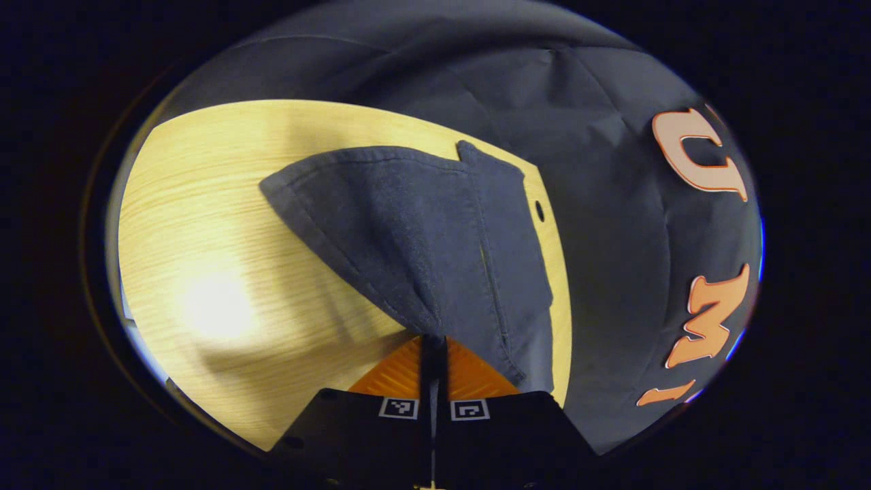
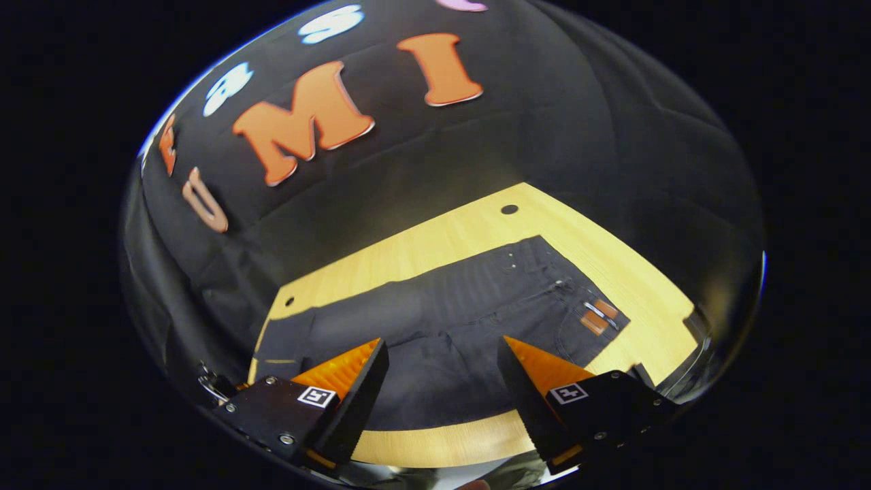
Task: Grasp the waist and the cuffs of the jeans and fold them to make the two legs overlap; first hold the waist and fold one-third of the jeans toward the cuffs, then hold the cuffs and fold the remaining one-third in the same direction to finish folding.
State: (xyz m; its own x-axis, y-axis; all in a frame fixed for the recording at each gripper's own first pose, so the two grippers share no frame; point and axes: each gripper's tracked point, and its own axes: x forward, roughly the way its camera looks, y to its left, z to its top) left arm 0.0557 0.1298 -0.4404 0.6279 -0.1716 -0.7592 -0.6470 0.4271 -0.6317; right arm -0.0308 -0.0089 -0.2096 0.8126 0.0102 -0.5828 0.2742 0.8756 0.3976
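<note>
In the left gripper view, dark jeans (image 1: 408, 231) rise in a fold from the wooden table (image 1: 204, 224), and my left gripper (image 1: 433, 340) is shut on the leg fabric near the cuff end. The cloth runs up and away from between its closed fingers. Seen from the right gripper view, the jeans (image 2: 435, 320) lie flat across the table (image 2: 442, 446), the waist with its leather patch (image 2: 595, 316) at the right and the cuffs (image 2: 286, 340) at the left. Above the thigh area my right gripper (image 2: 442, 354) hangs open, holding nothing.
The booth's black cloth wall (image 2: 544, 122) stands behind the table. Small round holes (image 2: 509, 209) sit near the table's far corners. Bare wood (image 1: 204, 306) lies left of the lifted leg, and a strip of table shows at the near edge.
</note>
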